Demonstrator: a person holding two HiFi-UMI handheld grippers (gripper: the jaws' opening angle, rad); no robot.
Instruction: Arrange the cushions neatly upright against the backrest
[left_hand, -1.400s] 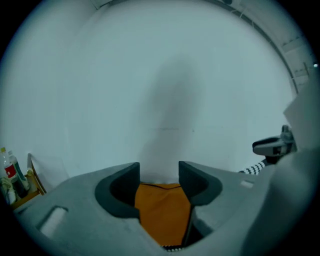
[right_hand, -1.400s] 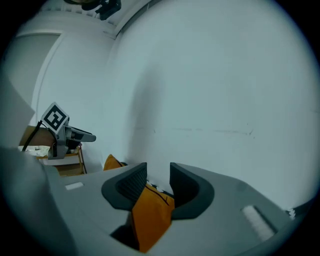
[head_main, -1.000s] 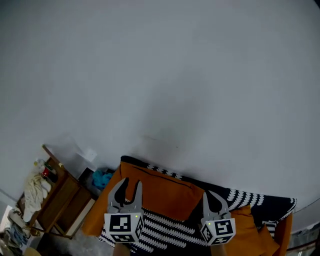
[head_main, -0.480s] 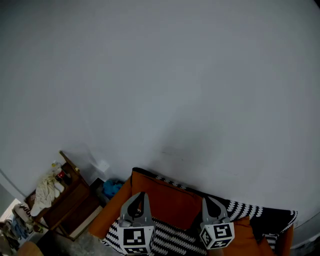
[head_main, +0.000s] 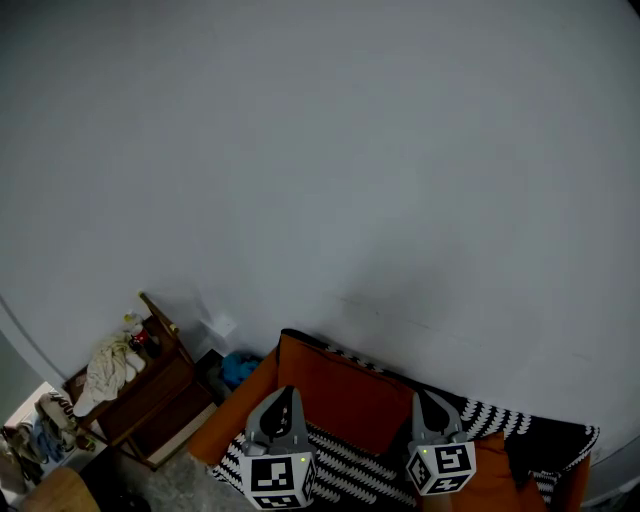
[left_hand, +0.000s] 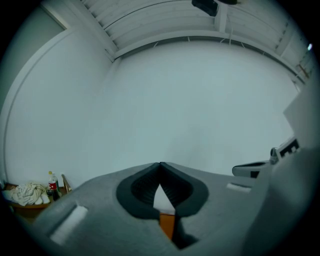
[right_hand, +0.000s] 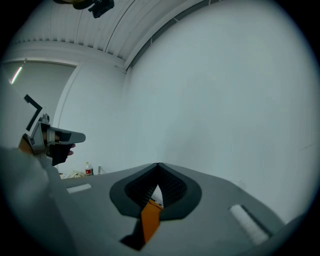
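Note:
Low in the head view stands an orange sofa with an orange cushion upright against its backrest. A black-and-white zigzag throw covers the seat, and a second orange cushion lies at the right. My left gripper is shut in front of the upright cushion's left part, with nothing between its fingers. My right gripper is shut too, beside that cushion's right edge. In the left gripper view the left gripper points at the bare wall. The right gripper does the same in its own view, with a strip of orange below its tips.
A wooden side table with crumpled cloth and small bottles stands left of the sofa. A blue bundle lies between them and shoes sit on the floor at far left. A plain white wall fills most of the view.
The left gripper's jaws have gone from open to shut, with nothing in them. It has shifted right. Both grippers have risen a little, and the head view now shows more of the wall.

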